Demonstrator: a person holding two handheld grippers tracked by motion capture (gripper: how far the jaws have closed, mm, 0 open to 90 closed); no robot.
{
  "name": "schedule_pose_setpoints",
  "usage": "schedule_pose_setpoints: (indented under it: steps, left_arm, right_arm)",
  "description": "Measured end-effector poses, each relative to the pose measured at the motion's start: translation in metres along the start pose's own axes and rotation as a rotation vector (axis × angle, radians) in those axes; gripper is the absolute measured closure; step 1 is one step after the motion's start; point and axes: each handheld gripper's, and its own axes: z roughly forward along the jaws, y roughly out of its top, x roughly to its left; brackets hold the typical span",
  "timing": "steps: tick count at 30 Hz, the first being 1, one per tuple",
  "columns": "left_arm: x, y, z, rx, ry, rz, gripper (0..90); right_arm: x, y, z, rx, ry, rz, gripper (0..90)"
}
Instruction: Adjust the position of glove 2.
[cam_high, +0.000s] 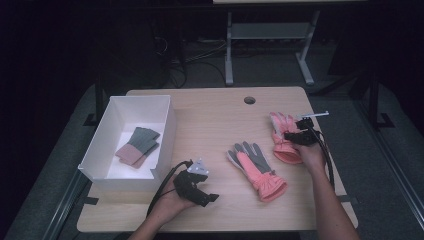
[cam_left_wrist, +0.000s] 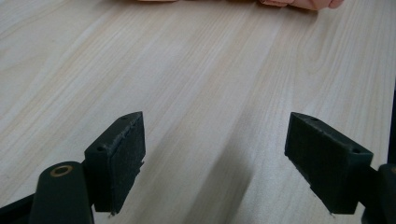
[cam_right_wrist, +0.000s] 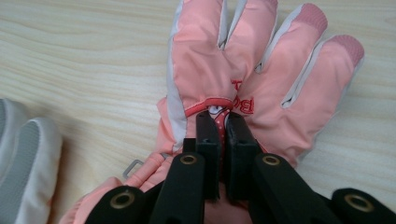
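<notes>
A padded pink ski glove with pale grey seams (cam_right_wrist: 243, 79) lies back-up near the right edge of the light wooden table (cam_high: 210, 120), its fingers pointing away from the person. The right gripper (cam_right_wrist: 223, 123) has its jaws drawn almost together on a fold of fabric at the back of the glove, just below the knuckles. The glove looks light, soft and puffy, likely to sag and bunch when lifted, so a pinch of the shell fabric here, or the cuff, seems the surest hold. Its mate, a pink glove lying grey palm up (cam_high: 257, 170), rests nearby at mid-table. The left gripper (cam_high: 200, 187), jaws wide apart and empty, idles beside a white open box (cam_high: 165, 130) holding a pair of grey-and-pink knitted gloves (cam_high: 137, 146).
</notes>
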Motion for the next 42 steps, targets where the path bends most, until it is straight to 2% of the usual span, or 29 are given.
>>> schedule_pose_setpoints:
  steps: [7, 8, 16, 21, 25, 30, 33, 42]
  left_arm:
    - [0.001, 0.000, -0.002, -0.004, 0.005, -0.001, 20.0]
    - [0.001, 0.000, -0.002, -0.017, 0.008, -0.012, 20.0]
    - [0.002, 0.000, -0.003, -0.021, 0.007, -0.012, 20.0]
    - [0.004, 0.000, -0.005, -0.023, 0.010, -0.010, 20.0]
    - [0.004, 0.000, -0.006, -0.033, 0.010, -0.018, 19.9]
    - [0.004, 0.000, -0.007, -0.034, 0.010, -0.011, 19.9]
    - [0.004, 0.000, -0.007, -0.039, 0.009, -0.025, 19.9]
    - [0.004, 0.000, -0.006, -0.041, 0.010, -0.025, 19.9]
  right_arm:
    - [-0.004, 0.007, -0.018, -0.024, 0.042, -0.023, 86.7]
    - [-0.003, 0.008, -0.022, -0.028, 0.050, -0.025, 86.7]
    - [0.007, 0.011, -0.047, -0.026, 0.055, -0.087, 86.7]
    - [0.014, 0.010, -0.065, -0.036, 0.080, -0.102, 86.8]
    - [0.020, 0.008, -0.078, -0.047, 0.126, -0.107, 86.7]
    - [0.032, 0.006, -0.092, -0.050, 0.156, -0.127, 86.7]
    - [0.041, 0.003, -0.097, -0.036, 0.186, -0.144, 86.7]
    - [0.067, -0.011, -0.105, 0.009, 0.295, -0.203, 86.6]
